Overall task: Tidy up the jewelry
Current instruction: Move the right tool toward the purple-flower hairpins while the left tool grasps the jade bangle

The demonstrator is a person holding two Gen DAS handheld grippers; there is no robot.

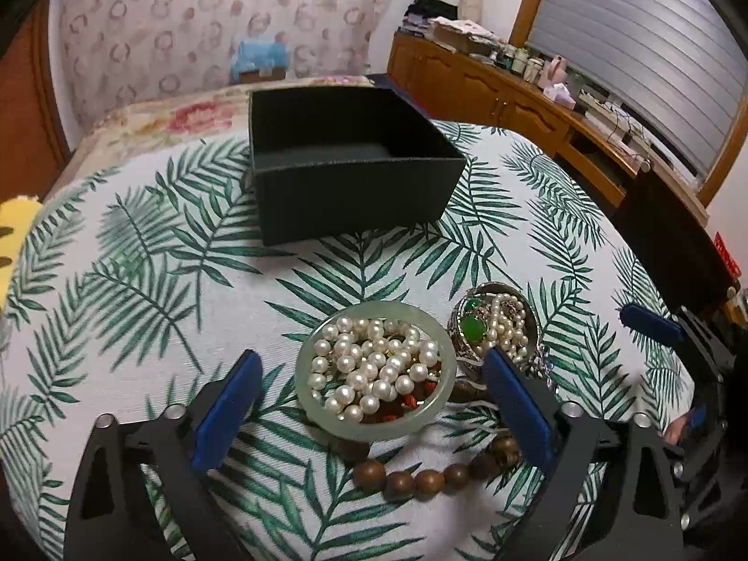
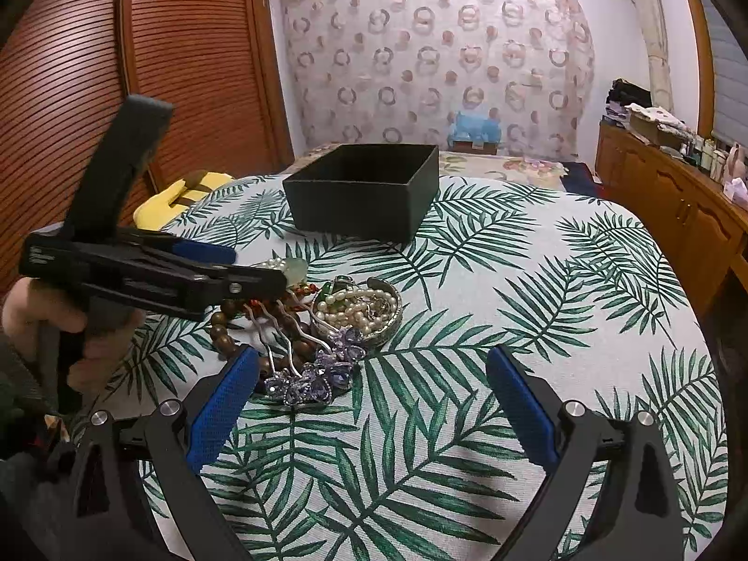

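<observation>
My left hand-held gripper (image 1: 369, 402) stands with its jaws apart, one blue pad on each side of the jade bangle (image 1: 376, 374) and neither pad touching it. No earlier view is given. The bangle lies flat on the leaf-print cloth (image 1: 140, 280) of the bench, and the pearl strand (image 1: 374, 364) piled inside its ring hides red beads that show only in part. Just right of the bangle sits the silver dish (image 1: 495, 322), holding small pearls and a green stone; my right-hand pad cuts off its near edge. The wooden bead string (image 1: 420, 479) runs in front of the bangle, its ends lost under the bangle and the pad. The open dark box (image 1: 355, 163) stands farther back, well apart from the jewelry and empty as far as its inside shows.

My right hand-held gripper (image 2: 369, 406) is also spread wide, with only cloth between its pads. This view alone shows my hand (image 2: 61, 322) on the left tool, which covers most of the bangle. It alone shows the purple crystal hairpins (image 2: 318, 369), lying beside the dish and across the wooden beads. A yellow object (image 2: 177, 196) at the cloth's far left edge is too cut off to identify.
</observation>
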